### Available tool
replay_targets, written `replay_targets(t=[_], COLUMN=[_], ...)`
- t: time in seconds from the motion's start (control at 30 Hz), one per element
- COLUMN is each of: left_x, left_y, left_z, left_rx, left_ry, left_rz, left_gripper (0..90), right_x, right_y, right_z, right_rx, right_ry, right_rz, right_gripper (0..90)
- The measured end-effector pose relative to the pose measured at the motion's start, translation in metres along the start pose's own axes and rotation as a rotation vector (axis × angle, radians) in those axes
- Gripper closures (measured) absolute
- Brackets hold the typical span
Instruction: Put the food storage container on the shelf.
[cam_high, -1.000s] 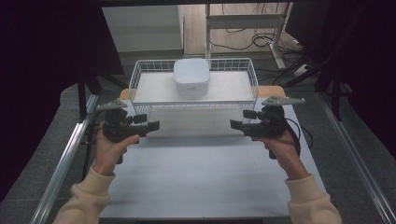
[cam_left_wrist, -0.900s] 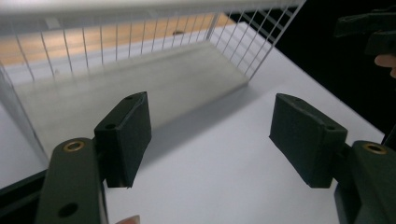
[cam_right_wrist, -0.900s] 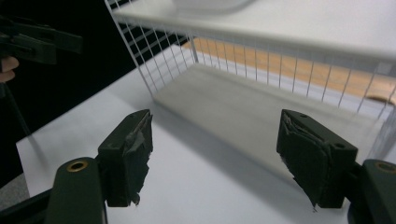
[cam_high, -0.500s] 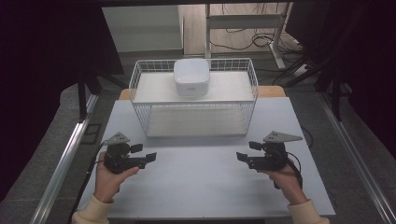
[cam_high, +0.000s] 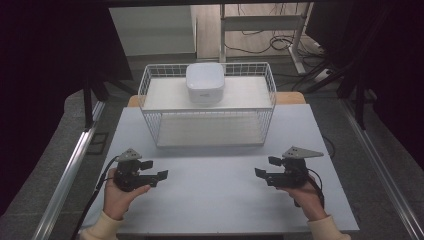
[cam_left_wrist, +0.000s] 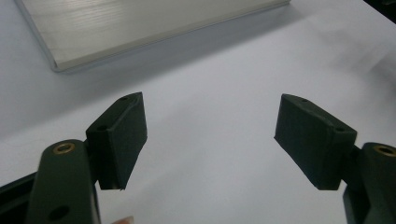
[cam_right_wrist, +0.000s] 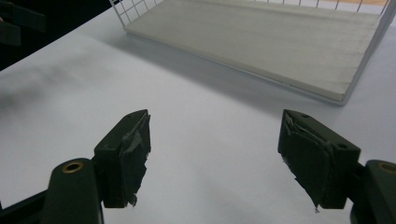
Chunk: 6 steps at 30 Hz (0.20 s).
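Observation:
My left gripper (cam_high: 156, 170) hovers low over the white table (cam_high: 215, 205) at the front left, held in a person's hand. Its jaws have just been opening and now stand wide, with nothing between them (cam_left_wrist: 210, 126). At the front right, my right gripper (cam_high: 265, 167) is also open and empty (cam_right_wrist: 215, 140). Both point inward toward the table's middle. A white wire basket (cam_high: 150, 95) stands at the back centre, with a white rounded square container (cam_high: 204, 82) on its upper board.
The basket's lower board (cam_right_wrist: 280, 46) lies ahead of the right gripper, and its edge (cam_left_wrist: 140, 28) shows ahead of the left. Metal rails (cam_high: 70, 175) run along both table sides. Dark floor, cables and desk legs (cam_high: 260, 30) lie beyond.
Both hands have come down and back toward the person, from up near the basket's front to low over the front of the table. The basket and container have not moved.

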<state>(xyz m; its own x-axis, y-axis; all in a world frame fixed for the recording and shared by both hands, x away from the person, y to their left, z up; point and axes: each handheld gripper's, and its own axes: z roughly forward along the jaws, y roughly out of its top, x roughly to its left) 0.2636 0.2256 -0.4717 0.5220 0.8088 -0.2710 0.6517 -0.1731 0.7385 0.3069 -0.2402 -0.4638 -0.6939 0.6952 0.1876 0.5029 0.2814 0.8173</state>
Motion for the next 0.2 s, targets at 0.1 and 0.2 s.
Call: replay_targets(t=[0.1, 0.2], left_x=[0.0008, 0.0026], left_y=[-0.0003, 0.0001], left_z=[0.0004, 0.0016], left_rx=[0.001, -0.003], left_ry=[0.002, -0.002], left_rz=[-0.001, -0.011], left_gripper=[25.4, 25.3], right_x=[-0.0008, -0.0026], right_y=[0.0004, -0.0001], right_z=[-0.0018, -0.0019], right_rx=[-0.018, -0.027], right_ry=[-0.005, -0.012], right_rz=[-0.001, -0.009], right_gripper=[24.7, 23.7])
